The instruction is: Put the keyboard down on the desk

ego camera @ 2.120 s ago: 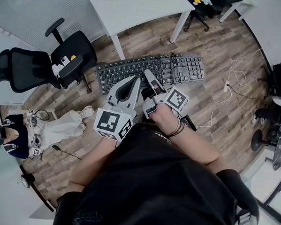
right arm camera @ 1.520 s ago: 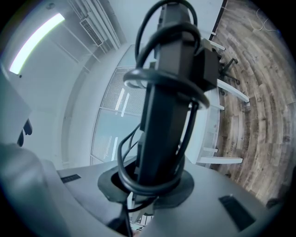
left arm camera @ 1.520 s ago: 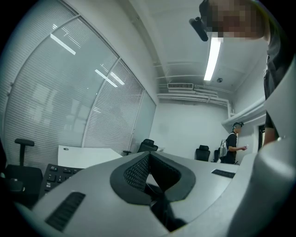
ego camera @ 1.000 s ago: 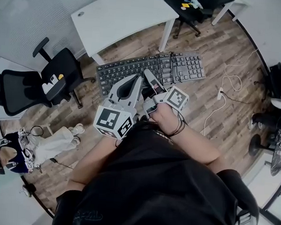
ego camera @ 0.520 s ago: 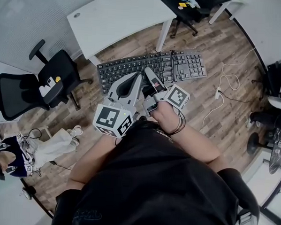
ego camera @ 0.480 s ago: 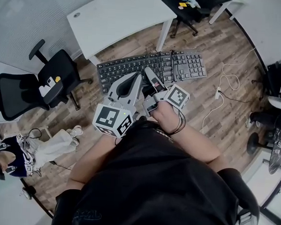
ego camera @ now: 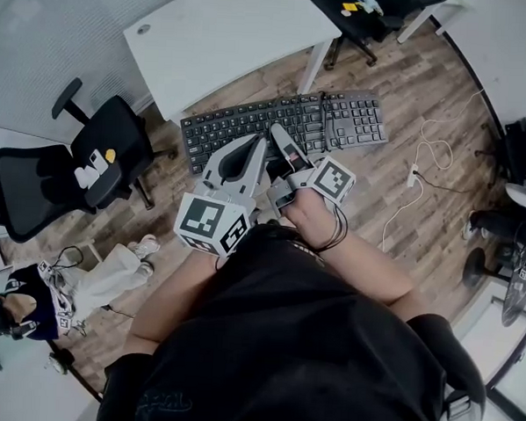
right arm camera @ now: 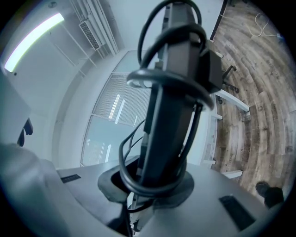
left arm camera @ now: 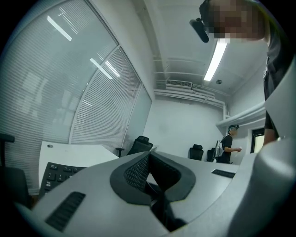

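The black keyboard (ego camera: pixel 285 127) is off the ground, carried between the two tools over the plank floor (ego camera: pixel 369 193). It sits just short of the white tabletop (ego camera: pixel 220 31) and is not resting on it. It lies roughly level with its keys facing up, and its long side runs across the head view.

The left hand-held gripper (ego camera: pixel 248 153) comes in at the keyboard's near edge towards the left half. In the left gripper view its dark pads are drawn together on a thin dark edge, with rows of keys showing just past the jaw on the left, so it is clenched on the keyboard.

The right hand-held gripper (ego camera: pixel 282 143) reaches in beside it, nearer the middle. Its own view shows the jaws clamped on the keyboard's body, which stands up as a dark bar between them. The keyboard's black cable (ego camera: pixel 322 125) is wound in loops round that part (one loop hangs loose by the jaws).

Two black office chairs (ego camera: pixel 81 165) stand to the left of the tabletop. A person (ego camera: pixel 84 275) sits low on the floor at lower left, and a white cord (ego camera: pixel 424 156) trails across the planks on the right.
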{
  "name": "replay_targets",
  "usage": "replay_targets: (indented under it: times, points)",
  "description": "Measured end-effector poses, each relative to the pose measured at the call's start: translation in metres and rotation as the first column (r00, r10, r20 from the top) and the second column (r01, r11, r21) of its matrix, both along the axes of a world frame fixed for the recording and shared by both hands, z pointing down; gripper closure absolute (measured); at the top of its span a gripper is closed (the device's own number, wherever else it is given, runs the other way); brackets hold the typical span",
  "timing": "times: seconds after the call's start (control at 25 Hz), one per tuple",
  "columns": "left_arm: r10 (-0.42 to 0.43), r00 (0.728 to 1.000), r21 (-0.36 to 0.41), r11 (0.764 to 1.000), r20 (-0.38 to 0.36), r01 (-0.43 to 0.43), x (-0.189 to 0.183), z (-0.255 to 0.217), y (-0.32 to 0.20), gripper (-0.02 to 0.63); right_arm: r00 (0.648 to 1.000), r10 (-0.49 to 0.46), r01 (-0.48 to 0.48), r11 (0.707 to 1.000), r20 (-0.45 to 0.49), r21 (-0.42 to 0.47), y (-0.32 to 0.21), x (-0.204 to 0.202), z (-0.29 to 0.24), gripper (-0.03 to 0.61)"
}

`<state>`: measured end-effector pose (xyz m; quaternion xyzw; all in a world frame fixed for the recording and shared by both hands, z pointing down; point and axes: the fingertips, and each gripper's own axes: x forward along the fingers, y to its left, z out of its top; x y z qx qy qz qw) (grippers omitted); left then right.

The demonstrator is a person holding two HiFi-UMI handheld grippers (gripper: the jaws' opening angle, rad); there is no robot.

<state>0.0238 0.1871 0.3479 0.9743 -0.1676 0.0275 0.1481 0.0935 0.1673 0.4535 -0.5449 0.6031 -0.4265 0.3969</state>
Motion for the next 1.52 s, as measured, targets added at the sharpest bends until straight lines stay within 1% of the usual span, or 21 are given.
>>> replay_targets:
  times: [0.08,0.24,0.36,0.48,0.6,0.88,1.12,1.32,1.44,1.52]
  points:
    - [0.004,1.0,0.002,1.0,0.005,-0.004,0.001,0.001,-0.017,0.598,1.0,-0.006,0.006,1.0,-0.003,0.002,-0.017,-0.002,0.001,0.489]
    - [0.025,1.0,0.016,1.0,0.012,-0.025,0.001,0.0,-0.053,0.598,1.0,0.009,-0.009,1.0,0.003,-0.025,-0.053,-0.003,0.007,0.491]
    - [0.029,1.0,0.024,0.999,0.011,-0.03,-0.005,-0.005,-0.081,0.598,1.0,0.025,-0.025,0.999,0.007,-0.032,-0.081,-0.004,0.005,0.491]
    - [0.031,0.999,0.033,0.999,0.01,-0.031,-0.014,-0.009,-0.111,0.598,1.0,0.025,-0.026,0.999,-0.013,-0.025,-0.114,-0.011,-0.002,0.491]
    - [0.026,1.0,0.04,0.999,0.013,-0.026,-0.023,-0.011,-0.145,0.598,0.999,0.007,-0.007,1.0,-0.04,0.0,-0.15,-0.022,-0.01,0.489]
    - [-0.007,1.0,0.025,1.0,0.0,0.007,-0.049,-0.005,-0.209,0.598,0.999,-0.009,0.009,1.0,-0.035,-0.013,-0.214,-0.044,-0.006,0.489]
    - [-0.02,1.0,0.019,1.0,-0.006,0.02,-0.069,-0.001,-0.24,0.598,1.0,-0.012,0.011,0.999,-0.014,-0.033,-0.246,-0.06,0.0,0.491]
    - [-0.032,0.999,0.016,0.999,-0.003,0.033,-0.075,0.002,-0.256,0.598,0.997,-0.04,0.039,0.999,-0.07,-0.013,-0.262,-0.068,-0.003,0.491]
    - [-0.032,0.999,0.012,0.999,0.005,0.032,-0.076,0.006,-0.261,0.598,0.998,-0.038,0.035,0.998,-0.042,-0.049,-0.264,-0.07,0.008,0.491]
    - [-0.036,0.999,0.014,0.999,0.008,0.036,-0.076,0.006,-0.265,0.598,0.999,-0.036,0.034,0.998,-0.029,-0.054,-0.269,-0.069,0.011,0.491]
